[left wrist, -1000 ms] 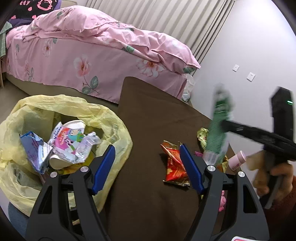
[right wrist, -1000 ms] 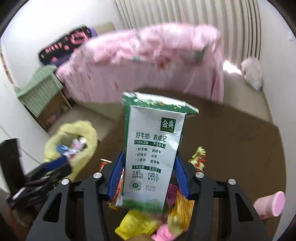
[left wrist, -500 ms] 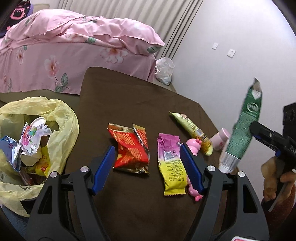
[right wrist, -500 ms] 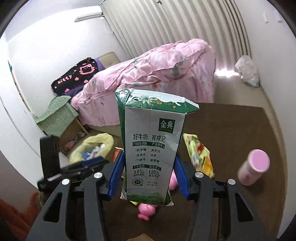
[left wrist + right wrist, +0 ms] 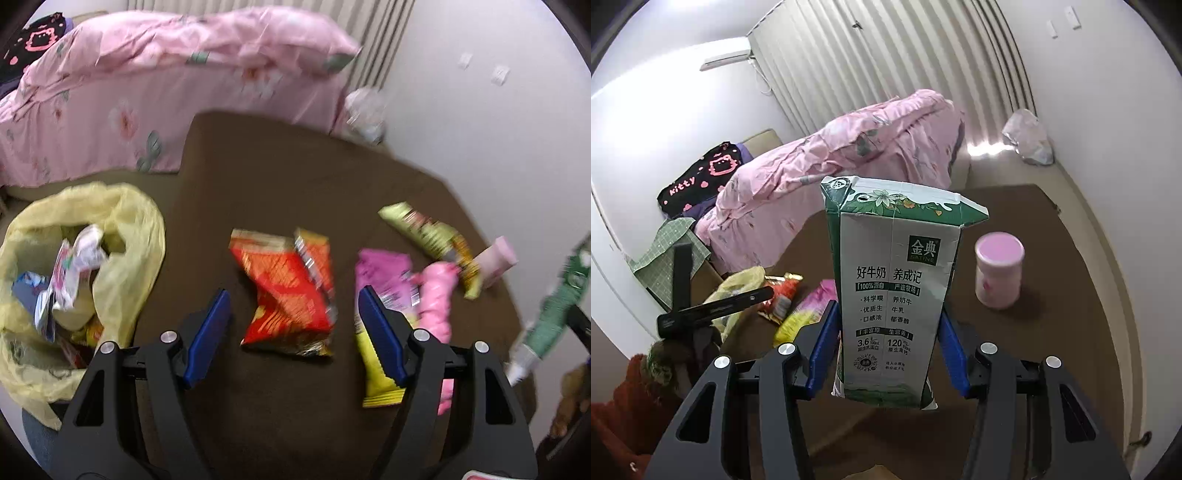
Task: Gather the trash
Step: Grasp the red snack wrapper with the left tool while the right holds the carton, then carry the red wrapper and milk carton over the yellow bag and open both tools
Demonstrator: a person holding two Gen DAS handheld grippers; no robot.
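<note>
Both grippers showed blue pads on black frames. On the left side, the left gripper point(image 5: 291, 328) hung with its jaws spread wide and nothing between them, held above the brown table point(image 5: 280, 173). From left to right in its view there was one yellow trash bag point(image 5: 122, 236) beside the table's left edge, already holding several crumpled wrappers; one red snack packet point(image 5: 284, 291) lying flat between the pads in the picture, though below them and untouched; one magenta-and-yellow wrapper point(image 5: 376, 332) partly hidden behind the right pad; one pink soft object point(image 5: 436, 295) just beside it, too blurred to name; one green-and-yellow wrapper point(image 5: 428, 236) farther back; and one pink-lidded cup point(image 5: 498, 258) lying near the table's right edge. At the far right, the right gripper point(image 5: 888, 354) was clamped on a single green-and-white milk carton point(image 5: 894, 288), its pads pressing the carton's lower sides, the carton upright and raised clear of the table. In the right wrist view the cup stood to the carton's right, and a pink bed point(image 5: 849, 147) filled the background.
</note>
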